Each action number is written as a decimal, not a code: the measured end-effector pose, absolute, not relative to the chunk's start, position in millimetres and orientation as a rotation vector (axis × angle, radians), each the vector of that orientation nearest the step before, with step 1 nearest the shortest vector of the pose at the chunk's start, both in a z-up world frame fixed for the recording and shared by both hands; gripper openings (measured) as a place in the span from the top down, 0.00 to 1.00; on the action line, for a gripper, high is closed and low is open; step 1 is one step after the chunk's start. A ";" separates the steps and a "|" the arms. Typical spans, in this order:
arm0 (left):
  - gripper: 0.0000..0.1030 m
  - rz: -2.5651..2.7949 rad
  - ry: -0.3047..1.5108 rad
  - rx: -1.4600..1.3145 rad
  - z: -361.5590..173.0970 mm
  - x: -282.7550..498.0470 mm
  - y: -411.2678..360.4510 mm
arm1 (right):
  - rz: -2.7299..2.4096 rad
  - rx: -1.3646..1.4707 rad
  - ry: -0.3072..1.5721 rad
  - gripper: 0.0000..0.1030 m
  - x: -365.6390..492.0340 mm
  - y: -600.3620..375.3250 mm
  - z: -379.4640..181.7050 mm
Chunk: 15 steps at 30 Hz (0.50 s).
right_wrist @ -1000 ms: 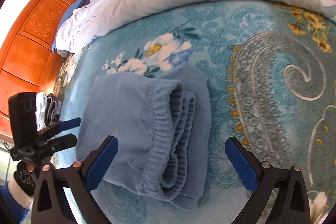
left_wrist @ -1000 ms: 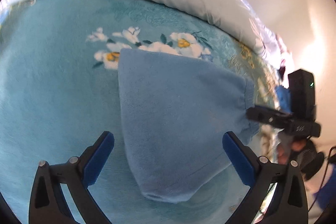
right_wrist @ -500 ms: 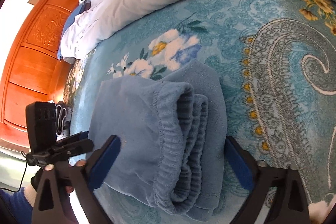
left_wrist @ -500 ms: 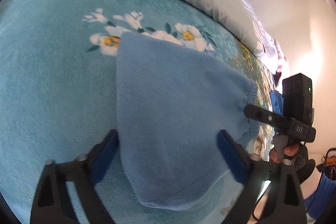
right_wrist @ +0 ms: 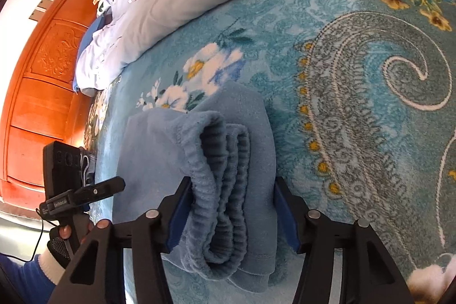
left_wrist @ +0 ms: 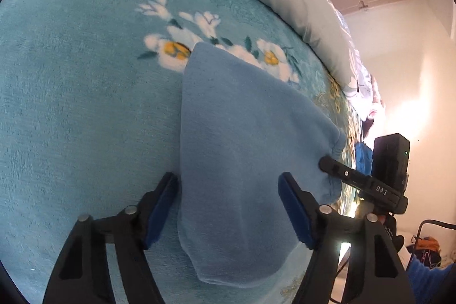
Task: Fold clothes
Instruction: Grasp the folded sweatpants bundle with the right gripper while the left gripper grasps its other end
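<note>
Both tools closing on the folded blue pants (right_wrist: 242,161) — right tool (right_wrist: 232,214) clamped, left tool (left_wrist: 228,207) still loose.

The left gripper (left_wrist: 229,202) pointed steeply downward, its two blue-padded jaws partly closed after just narrowing, with folded blue cloth between them; the left pad sat at the cloth's edge, the right pad over it. The right gripper (right_wrist: 230,211) also angled steeply down, its jaws just drawn in, pads against both sides of the cloth's thick ribbed end. A hand (right_wrist: 67,235) in a dark glove and blue sleeve held the left gripper's handle.
</note>
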<state>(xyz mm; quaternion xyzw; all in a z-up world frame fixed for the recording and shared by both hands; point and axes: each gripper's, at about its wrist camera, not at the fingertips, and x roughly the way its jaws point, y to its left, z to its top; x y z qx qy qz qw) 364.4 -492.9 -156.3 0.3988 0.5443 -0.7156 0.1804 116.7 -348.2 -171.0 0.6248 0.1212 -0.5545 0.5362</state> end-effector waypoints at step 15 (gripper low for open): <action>0.60 -1.924 1.753 1.037 -175.4 377.6 -496.4 | -1.347 1.498 0.283 0.65 120.6 -347.5 -168.3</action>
